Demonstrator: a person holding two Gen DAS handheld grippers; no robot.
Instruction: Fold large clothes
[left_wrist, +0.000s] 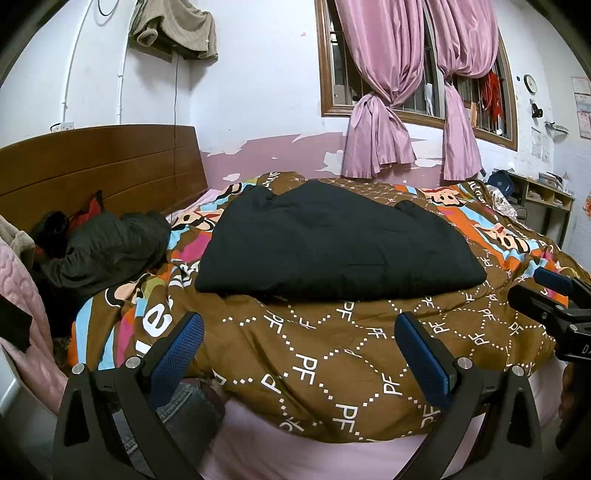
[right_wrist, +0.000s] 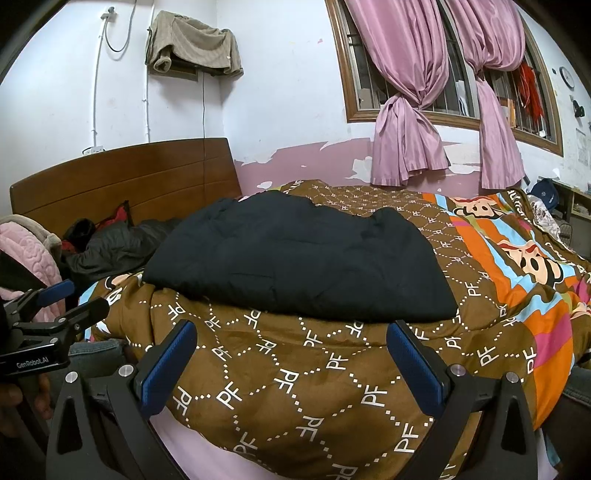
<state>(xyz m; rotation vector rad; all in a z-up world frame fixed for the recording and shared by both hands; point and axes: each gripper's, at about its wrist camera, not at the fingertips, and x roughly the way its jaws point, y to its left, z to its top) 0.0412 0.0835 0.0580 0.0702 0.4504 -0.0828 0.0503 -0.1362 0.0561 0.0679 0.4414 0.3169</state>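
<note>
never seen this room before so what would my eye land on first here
The black padded garment, folded flat, lies in the middle of the bed on a loud brown quilt printed with PF letters and cartoon monkey faces. Behind it, pink knotted curtains hang at the barred window. Both tools, left and right, hover open and empty at the near edge of the bed.

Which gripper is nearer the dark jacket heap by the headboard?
Left. The left gripper sits on the heap's side of the bed; the right gripper is farther along, away from the headboard.

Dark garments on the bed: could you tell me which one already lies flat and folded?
The black garment spread mid-quilt; the dark jacket lies crumpled by the headboard.
</note>
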